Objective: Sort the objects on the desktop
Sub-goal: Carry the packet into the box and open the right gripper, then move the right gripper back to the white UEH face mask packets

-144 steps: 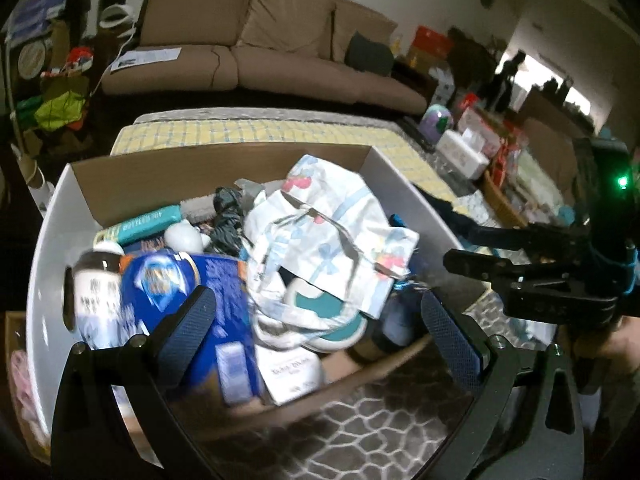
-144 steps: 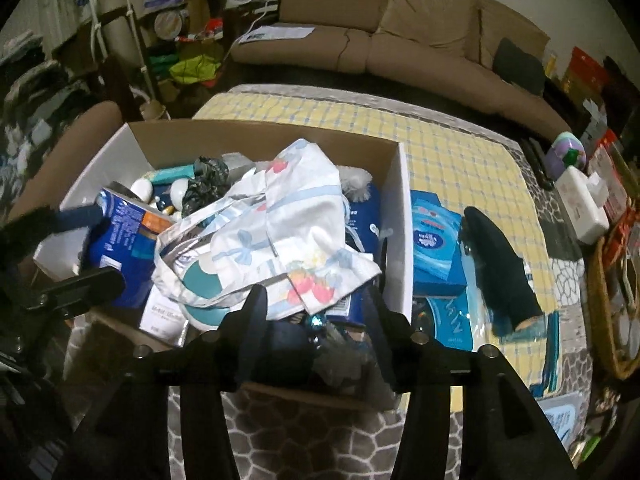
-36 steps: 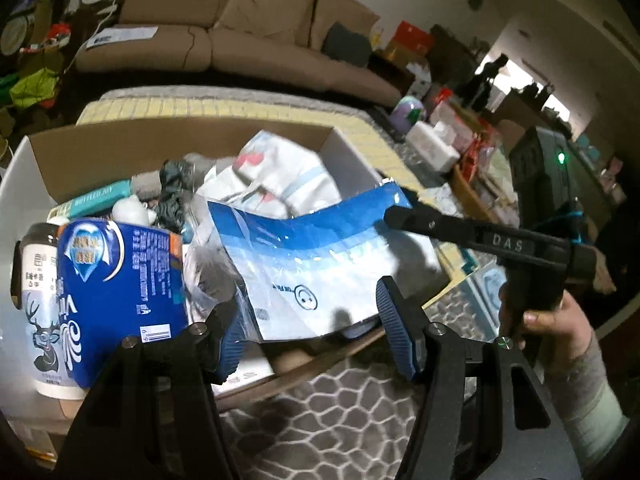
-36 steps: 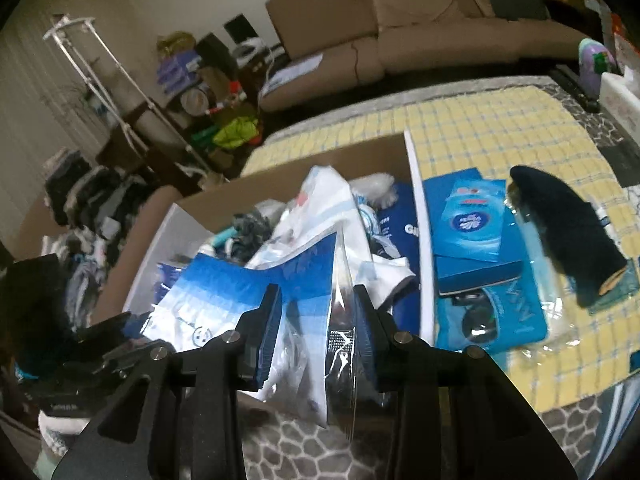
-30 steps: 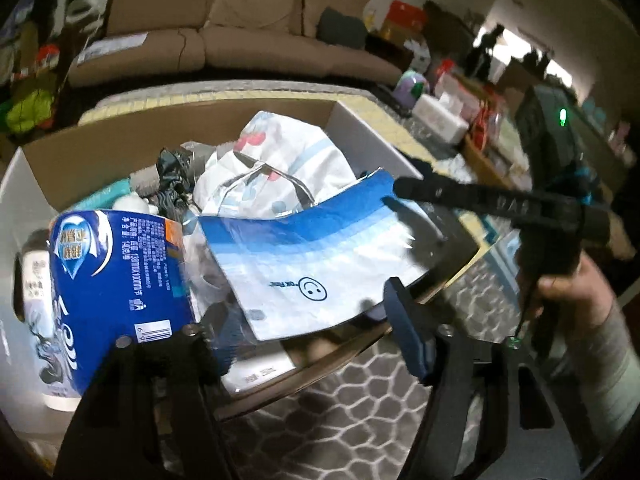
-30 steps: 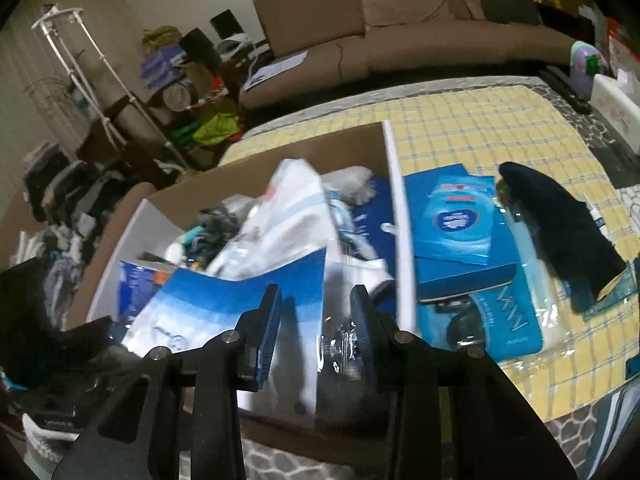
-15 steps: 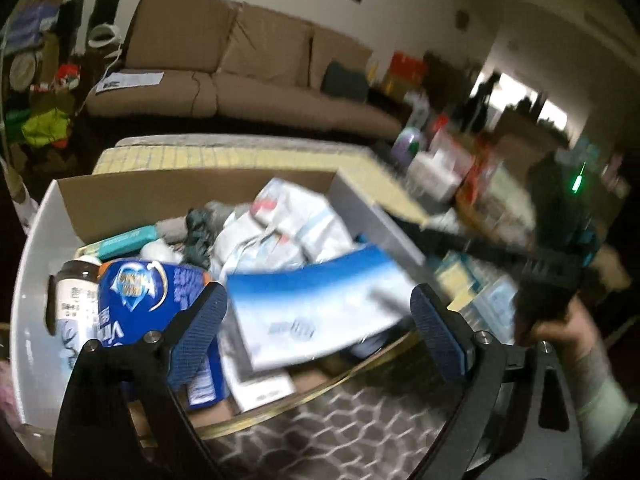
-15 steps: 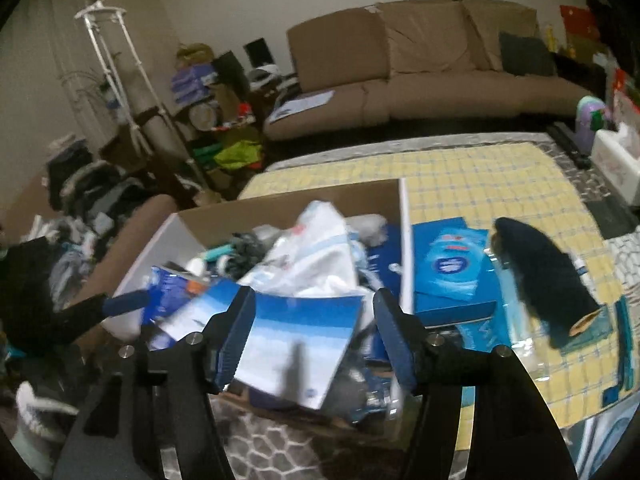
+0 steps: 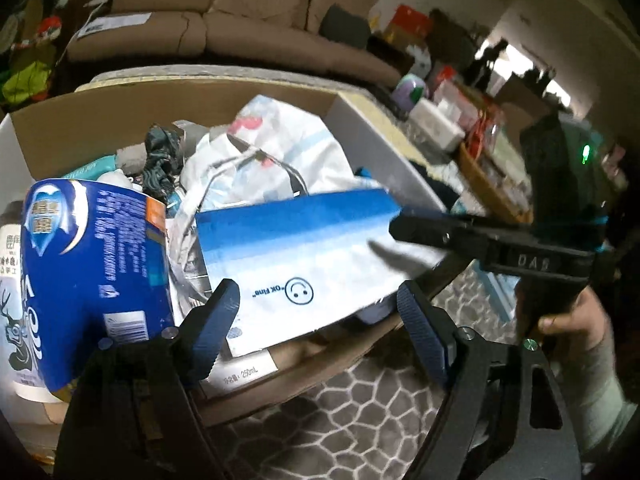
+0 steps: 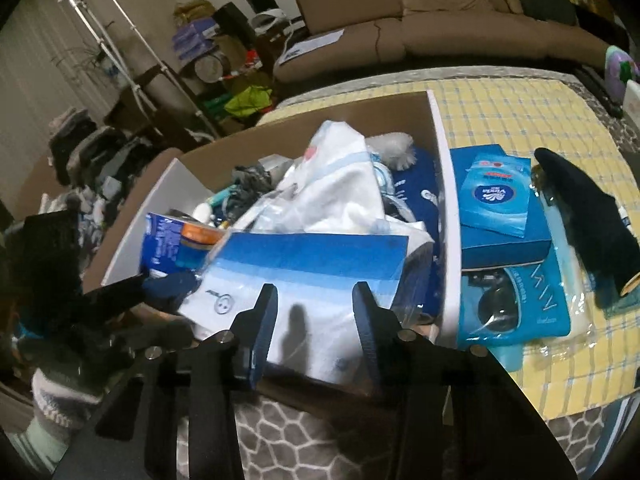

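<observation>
A blue-and-white plastic bag (image 9: 296,256) with a smiley print lies on top of the full cardboard box (image 9: 372,136); it also shows in the right wrist view (image 10: 304,280). My left gripper (image 9: 320,320) is open, its fingers either side of the bag's near edge. My right gripper (image 10: 316,320) is open over the bag's near edge; in the left wrist view its fingers (image 9: 452,232) reach the bag's right end. A blue tissue pack (image 9: 92,264) stands in the box at left. A white patterned bag (image 10: 332,196) lies behind.
On the yellow checked cloth (image 10: 520,112) right of the box lie blue wipes packs (image 10: 496,196) and a dark pouch (image 10: 588,204). A brown sofa (image 10: 440,28) stands behind. Patterned table surface (image 10: 320,440) runs in front of the box.
The blue-and-white bag, held up by both grippers a second ago, now rests on the box contents. Both grippers have opened and both views have shifted closer to the box.
</observation>
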